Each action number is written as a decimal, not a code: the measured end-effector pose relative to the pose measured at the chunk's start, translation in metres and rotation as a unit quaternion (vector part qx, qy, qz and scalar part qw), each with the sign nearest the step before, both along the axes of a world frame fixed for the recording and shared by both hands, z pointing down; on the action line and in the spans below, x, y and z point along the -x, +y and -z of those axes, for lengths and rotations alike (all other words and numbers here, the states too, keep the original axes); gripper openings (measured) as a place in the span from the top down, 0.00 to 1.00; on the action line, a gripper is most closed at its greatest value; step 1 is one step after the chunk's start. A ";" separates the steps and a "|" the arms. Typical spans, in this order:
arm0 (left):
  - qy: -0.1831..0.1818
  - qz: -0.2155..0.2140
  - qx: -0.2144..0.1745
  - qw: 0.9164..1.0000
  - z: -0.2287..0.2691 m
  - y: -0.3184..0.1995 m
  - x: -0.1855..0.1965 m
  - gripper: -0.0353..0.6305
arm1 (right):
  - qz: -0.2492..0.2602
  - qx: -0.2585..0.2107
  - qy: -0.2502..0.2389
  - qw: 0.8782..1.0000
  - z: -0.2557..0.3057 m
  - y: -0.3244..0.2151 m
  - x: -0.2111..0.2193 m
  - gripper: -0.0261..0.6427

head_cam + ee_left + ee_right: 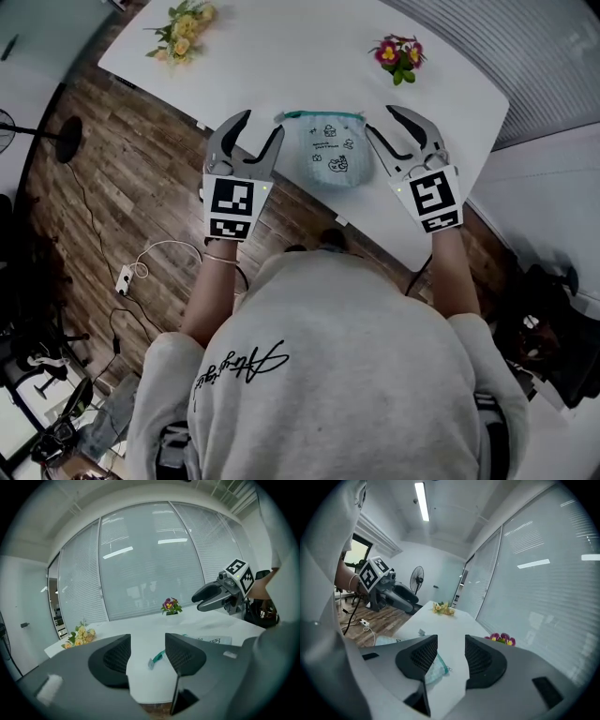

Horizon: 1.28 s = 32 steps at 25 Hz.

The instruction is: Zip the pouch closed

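As pouch (335, 155) lies flat, L claw (262, 122) open; R claw (380, 119) open

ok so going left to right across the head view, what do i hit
yellow flowers → left gripper → pouch → right gripper; the purple flowers sit above the right gripper, so they have no clear place in the order
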<state>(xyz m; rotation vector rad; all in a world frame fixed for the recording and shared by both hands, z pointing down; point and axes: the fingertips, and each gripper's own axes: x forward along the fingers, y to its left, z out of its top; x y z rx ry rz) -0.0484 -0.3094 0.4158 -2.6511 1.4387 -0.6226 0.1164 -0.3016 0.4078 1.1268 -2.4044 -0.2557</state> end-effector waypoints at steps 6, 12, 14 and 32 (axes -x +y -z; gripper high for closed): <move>0.026 -0.006 -0.030 0.999 0.035 0.018 0.002 0.62 | -0.003 -0.016 -0.056 0.998 0.033 0.019 0.007 0.70; 0.066 -0.020 -0.048 0.996 0.061 0.034 0.001 0.62 | -0.007 -0.017 -0.113 0.993 0.054 0.034 0.011 0.70; 0.075 -0.025 -0.054 0.995 0.068 0.038 0.000 0.62 | -0.005 -0.014 -0.139 0.990 0.062 0.039 0.013 0.70; 0.116 -0.052 -0.085 0.988 0.102 0.067 -0.001 0.73 | 0.034 -0.021 -0.229 0.973 0.100 0.073 0.027 0.93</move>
